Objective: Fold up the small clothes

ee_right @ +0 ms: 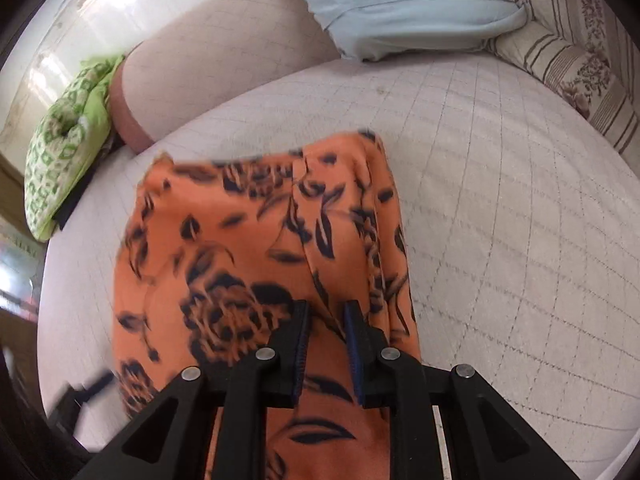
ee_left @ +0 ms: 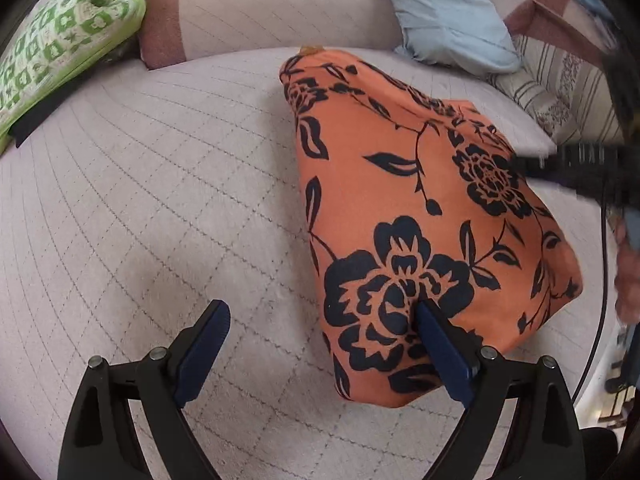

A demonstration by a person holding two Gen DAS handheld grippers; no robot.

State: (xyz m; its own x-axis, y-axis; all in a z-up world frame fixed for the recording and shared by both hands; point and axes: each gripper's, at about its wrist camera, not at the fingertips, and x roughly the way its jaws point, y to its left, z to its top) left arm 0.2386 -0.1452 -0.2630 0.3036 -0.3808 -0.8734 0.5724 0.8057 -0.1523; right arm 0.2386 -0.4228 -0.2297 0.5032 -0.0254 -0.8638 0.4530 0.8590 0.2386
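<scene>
An orange garment with black flowers [ee_left: 420,208] lies folded on the pale quilted bed [ee_left: 160,200]. My left gripper [ee_left: 320,308] is wide open over the garment's near left edge; its right finger [ee_left: 440,352] rests on the cloth and its left finger [ee_left: 204,340] is over bare quilt. In the right wrist view the garment [ee_right: 240,248] is blurred by motion. My right gripper [ee_right: 326,312] is over it, its jaws a narrow gap apart with cloth showing between them. The right gripper also shows blurred in the left wrist view [ee_left: 576,168], over the garment's far right side.
A green patterned cushion [ee_left: 60,48] lies at the far left. A light blue pillow [ee_left: 444,12] and a striped floral pillow [ee_left: 560,92] sit at the back right. A pink bolster [ee_left: 260,4] runs along the back.
</scene>
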